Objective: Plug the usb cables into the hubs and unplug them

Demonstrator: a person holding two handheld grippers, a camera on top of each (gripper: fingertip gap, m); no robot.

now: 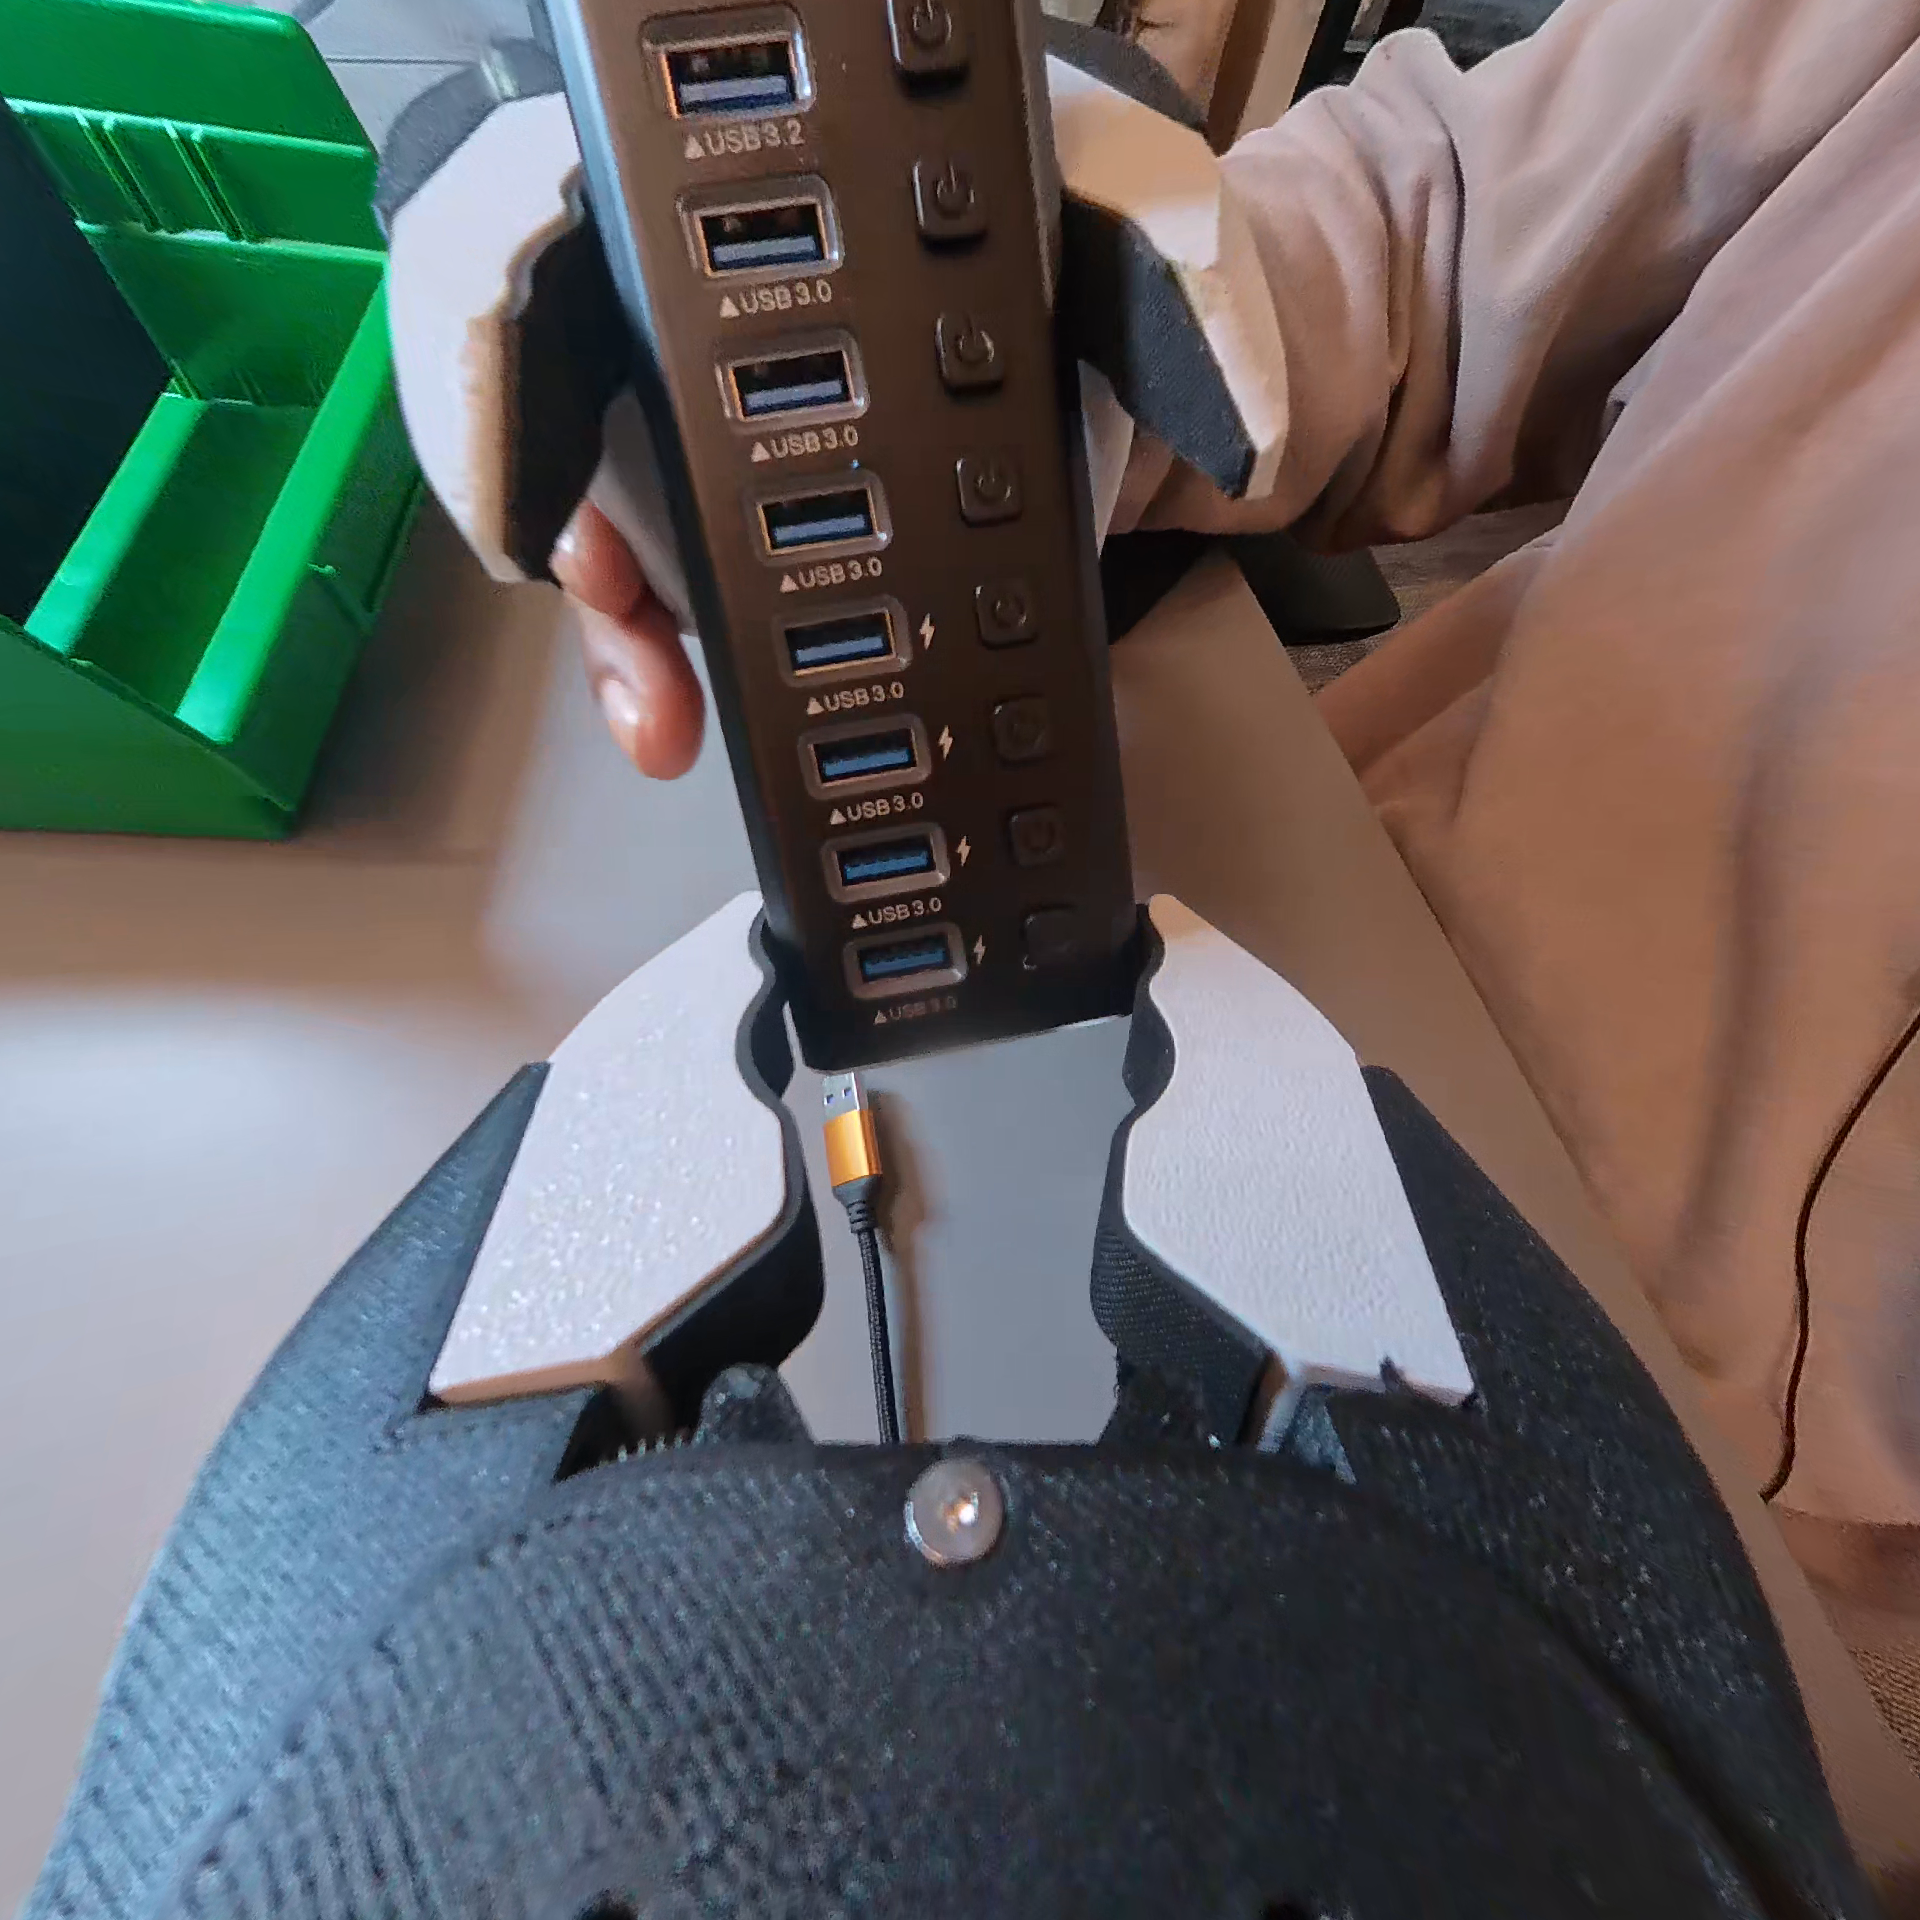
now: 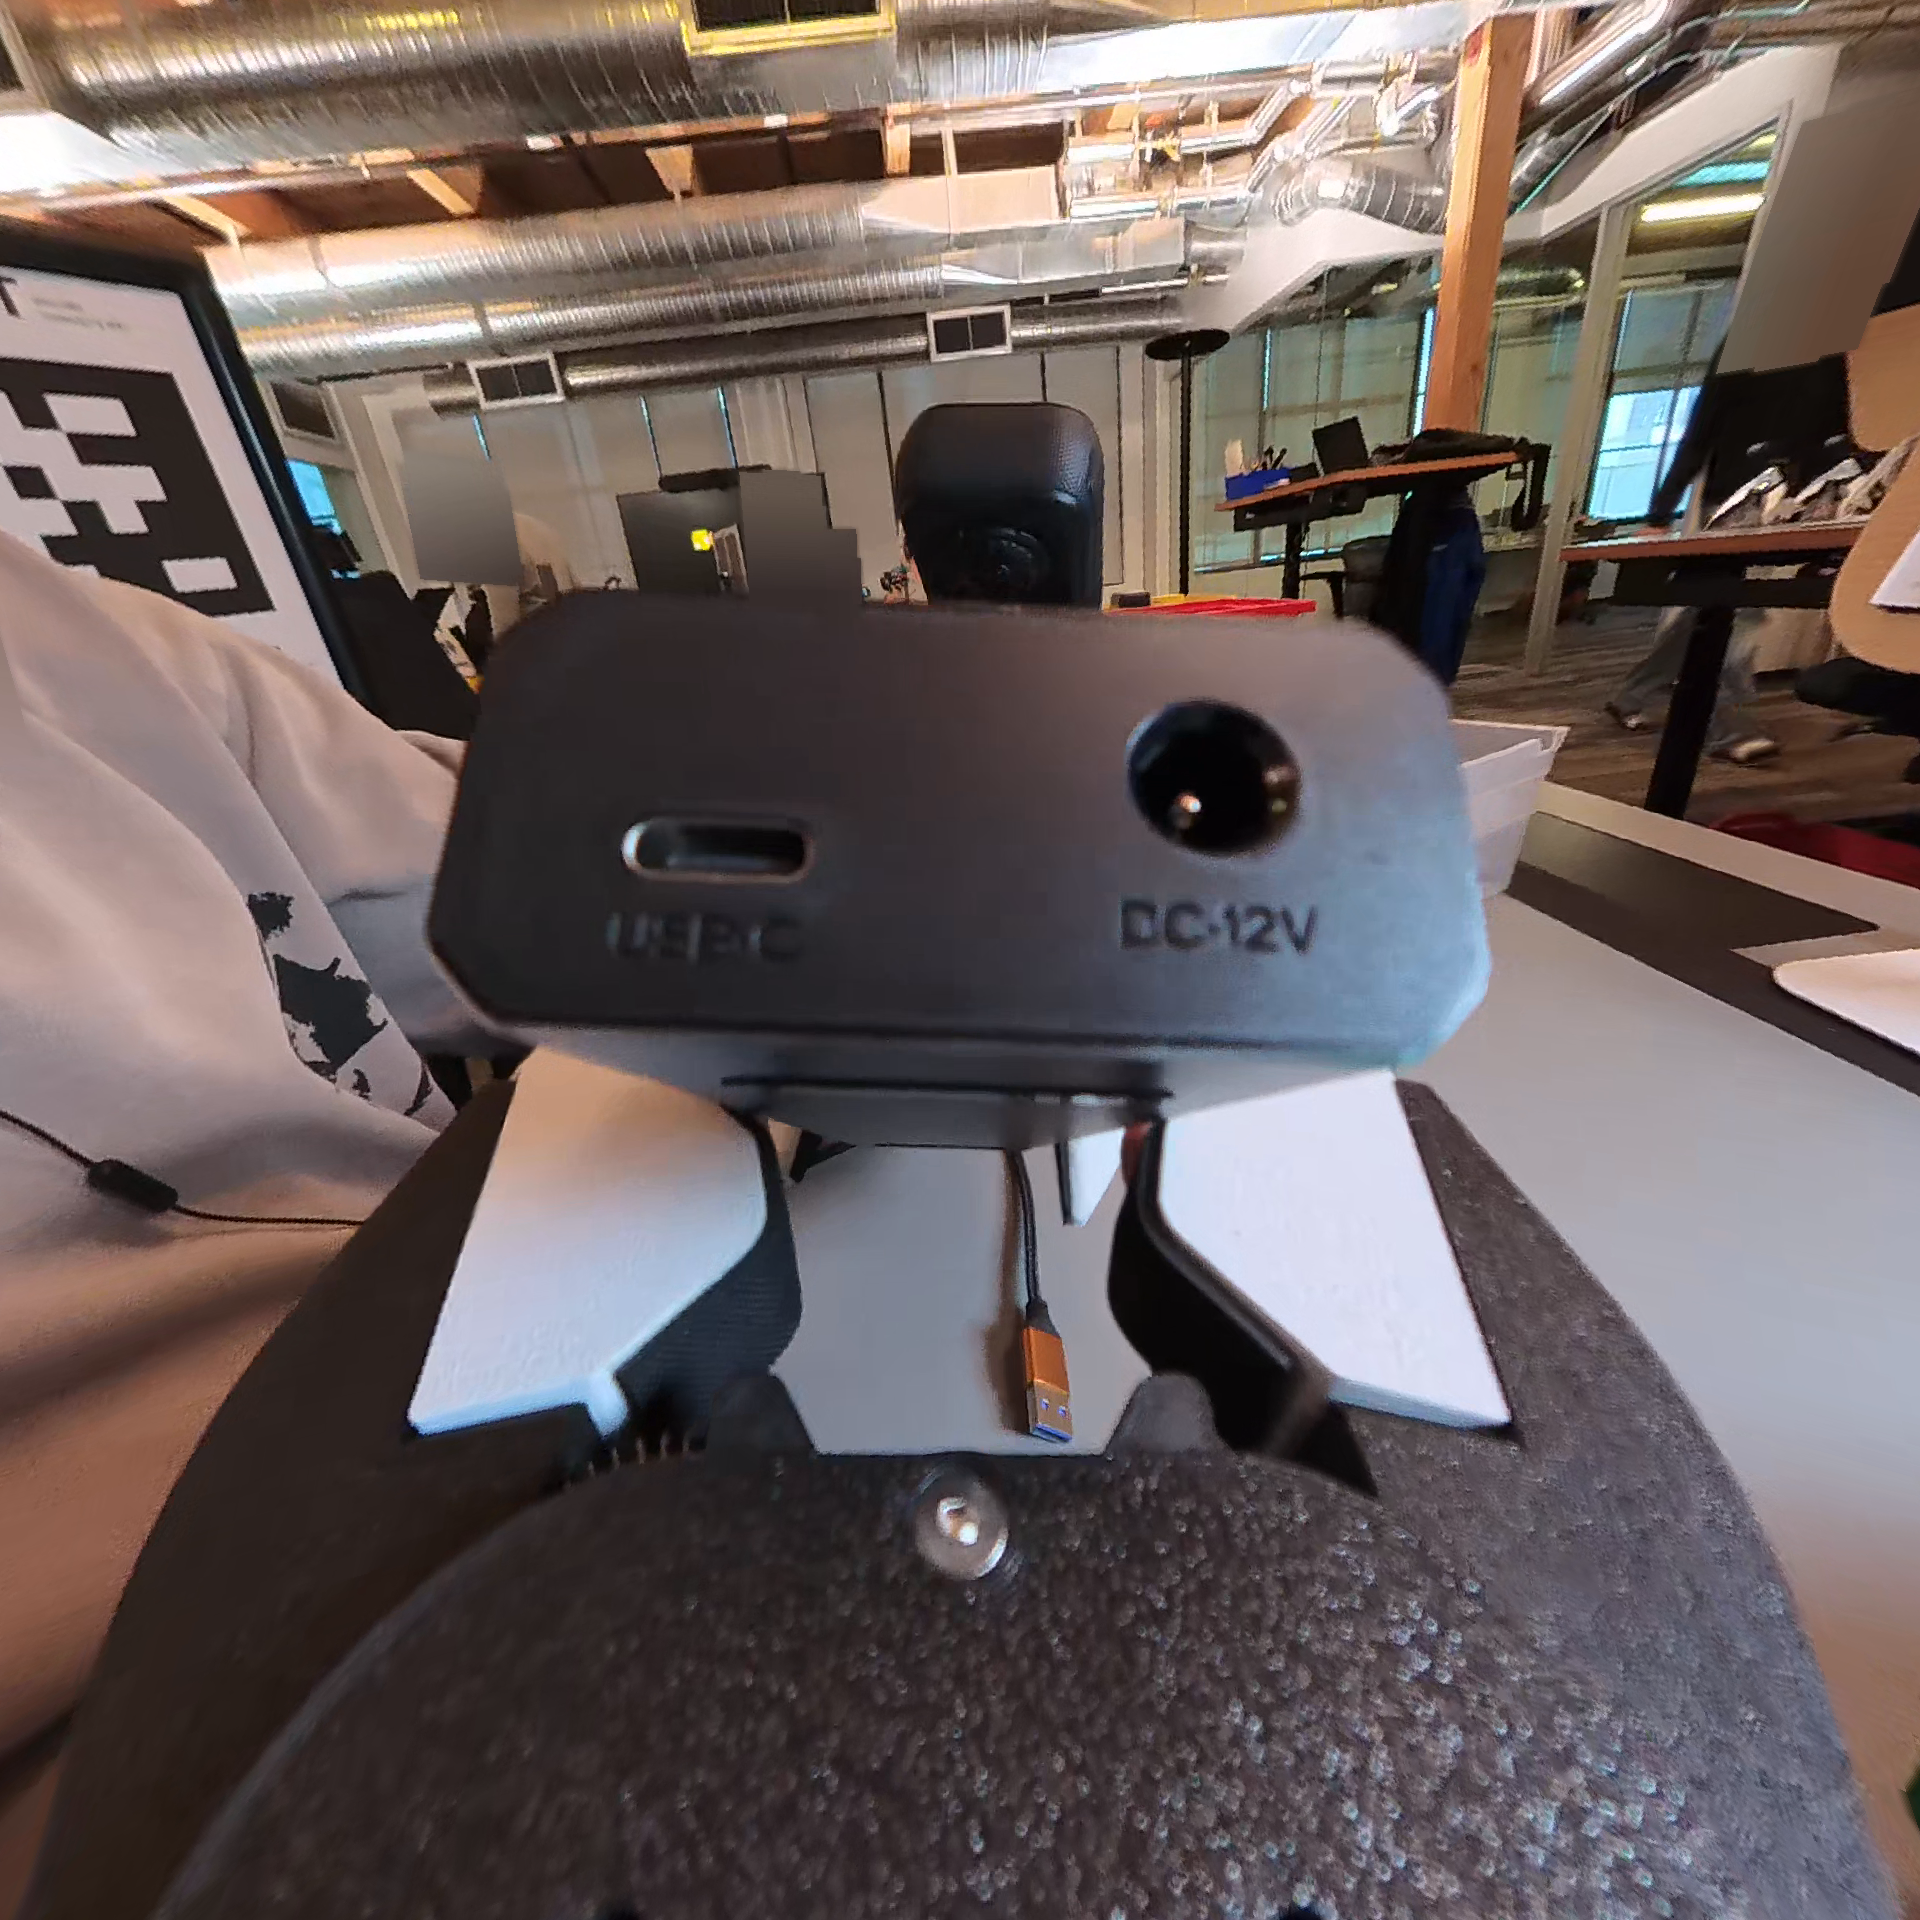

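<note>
Left wrist view looks down the length of a long dark hub, held up off the grey table between the two tools. The left gripper has its white fingers closed on the near end of the hub, one on each long side. At the far end the right gripper is clamped across the hub too, with a person's hand showing beside it. A row of ports runs down the hub's face, each with a small button next to it. Below, on the table, lies a cable with an orange plug, loose and not in any port. A green bin stands at the left, and a pale sleeve fills the right.

From the right wrist view the hub's end face sits just ahead, with an oval socket and a round socket. The right gripper grips it from underneath, jaws pressed on its sides. The same orange plug rests on the table between the fingers.
</note>
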